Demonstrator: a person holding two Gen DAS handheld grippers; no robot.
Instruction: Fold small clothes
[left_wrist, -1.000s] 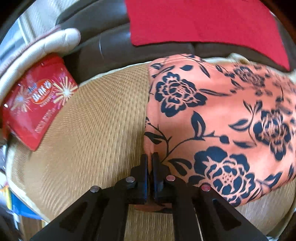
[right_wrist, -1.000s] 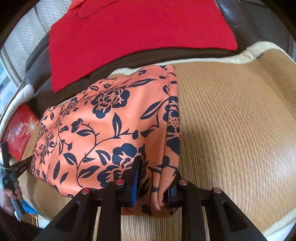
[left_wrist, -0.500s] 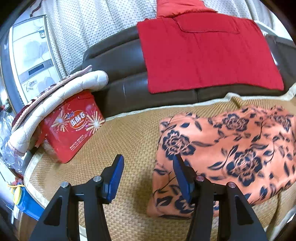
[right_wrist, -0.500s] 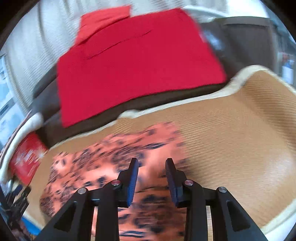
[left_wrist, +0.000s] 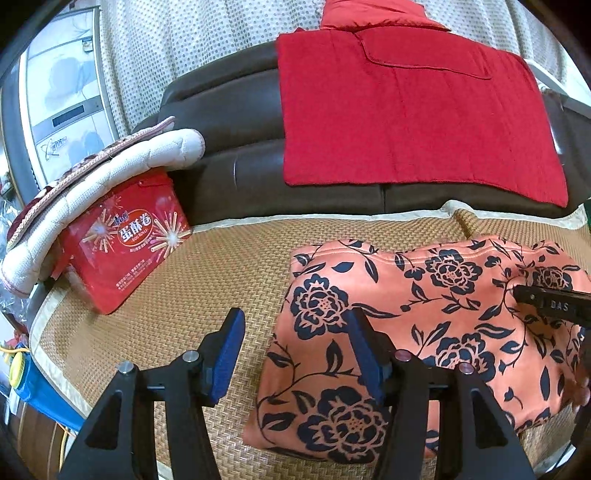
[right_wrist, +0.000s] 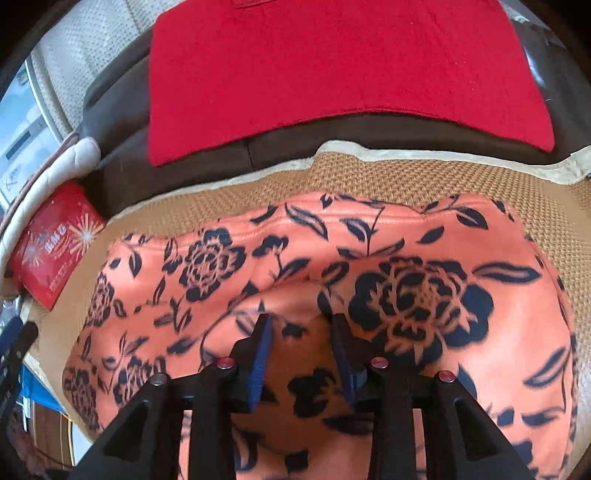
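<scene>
On the woven mat (left_wrist: 155, 295), lying folded and flat: orange floral garment (left_wrist: 424, 314), just in front of the dark sofa (left_wrist: 229, 147) with its red cloth (left_wrist: 406, 110). Hovering at the garment's left edge, left gripper (left_wrist: 295, 354), jaws opening, nothing between them but mat and cloth edge. Hanging low over the garment's middle, right gripper (right_wrist: 301, 354), jaws opening, pads pinching no fabric. Leaning at the mat's left end: red box (left_wrist: 125, 243) under a quilted pad (left_wrist: 110, 173).

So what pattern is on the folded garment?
Orange garment with dark navy flowers and leaves; clearest in the left wrist view.
</scene>
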